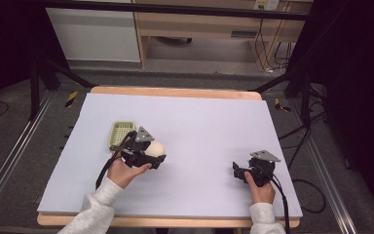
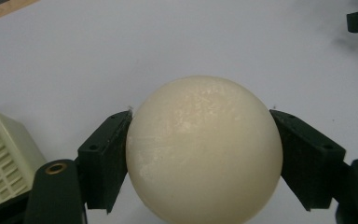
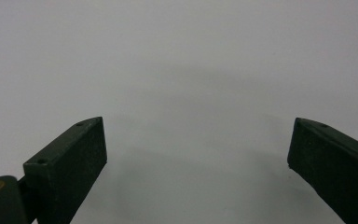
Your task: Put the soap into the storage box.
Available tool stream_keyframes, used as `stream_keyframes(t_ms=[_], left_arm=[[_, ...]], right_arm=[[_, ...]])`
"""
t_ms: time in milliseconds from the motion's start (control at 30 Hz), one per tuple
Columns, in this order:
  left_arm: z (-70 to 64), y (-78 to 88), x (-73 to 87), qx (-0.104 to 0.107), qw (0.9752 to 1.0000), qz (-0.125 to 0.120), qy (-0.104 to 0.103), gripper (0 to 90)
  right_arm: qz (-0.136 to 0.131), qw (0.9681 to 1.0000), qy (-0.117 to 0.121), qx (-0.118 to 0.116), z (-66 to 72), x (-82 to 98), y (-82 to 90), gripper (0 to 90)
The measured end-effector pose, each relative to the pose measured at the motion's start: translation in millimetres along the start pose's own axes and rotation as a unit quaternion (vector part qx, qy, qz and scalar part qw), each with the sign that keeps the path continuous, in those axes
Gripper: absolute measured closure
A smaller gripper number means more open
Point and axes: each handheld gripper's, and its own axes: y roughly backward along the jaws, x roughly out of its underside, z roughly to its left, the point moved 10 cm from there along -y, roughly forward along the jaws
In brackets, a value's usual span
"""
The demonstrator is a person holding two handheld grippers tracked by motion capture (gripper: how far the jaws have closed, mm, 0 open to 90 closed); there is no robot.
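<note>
**Q:** why did you grab the ball [image 2: 204, 149] across the middle like that?

**A:** widest part, so it couldn't squirt out. My left gripper [image 1: 152, 158] had both jaws pressed on its sides, ball lifted just off the table [image 1: 204, 122], with the little slotted basket [image 1: 121, 132] just beside it at about 10 o'clock, handy if that's where it was headed

**Q:** and the other hand?

**A:** right gripper [image 3: 196, 154] sat idle at roughly 3 o'clock from the ball, well apart, jaws spread wide with nothing between them, just out of the way
</note>
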Motion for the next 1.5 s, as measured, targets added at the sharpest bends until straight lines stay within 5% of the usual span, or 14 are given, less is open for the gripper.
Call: stream_keyframes(t_ms=[1500], left_arm=[[68.7,19.4,-1.0,-0.053,0.9973,-0.009,0.051,24.1]], right_arm=[[0.001,1.0000,0.001,-0.001,-0.1,0.3,-0.1,4.9]])
